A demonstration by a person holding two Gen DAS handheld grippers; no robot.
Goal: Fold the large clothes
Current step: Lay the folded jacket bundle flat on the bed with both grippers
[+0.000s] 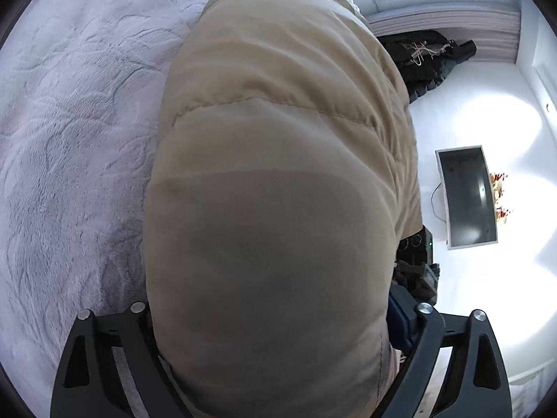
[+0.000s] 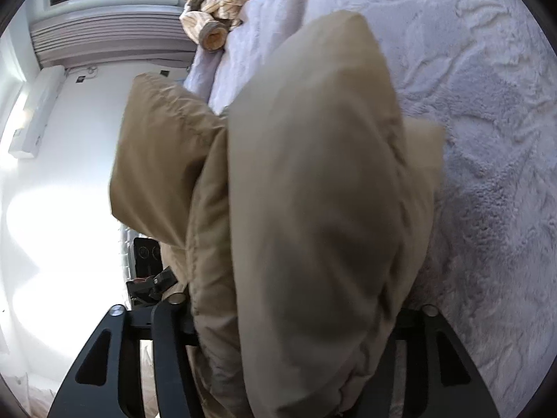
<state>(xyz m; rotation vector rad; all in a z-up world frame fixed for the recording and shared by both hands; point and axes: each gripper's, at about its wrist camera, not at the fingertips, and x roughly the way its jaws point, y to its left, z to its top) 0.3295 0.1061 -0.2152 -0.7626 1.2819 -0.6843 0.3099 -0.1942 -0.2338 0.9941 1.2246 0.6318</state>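
Observation:
A beige puffy quilted jacket (image 1: 275, 181) fills the middle of the left wrist view and hangs over the lilac plush bedspread (image 1: 76, 132). My left gripper (image 1: 271, 365) is shut on the jacket; its fingertips are hidden in the padding. In the right wrist view the same jacket (image 2: 313, 209) bulges between the black jaws, with another padded part (image 2: 160, 160) hanging to the left. My right gripper (image 2: 296, 365) is shut on the jacket too, its fingertips hidden by the fabric. The other gripper (image 2: 156, 282) shows at lower left.
The bedspread (image 2: 487, 139) lies to the right. A dark garment with hangers (image 1: 424, 59) lies on the white floor by the window wall. A grey monitor (image 1: 466, 195) lies on the floor. Striped cloth bundles (image 2: 212, 10) sit at the bed's far end.

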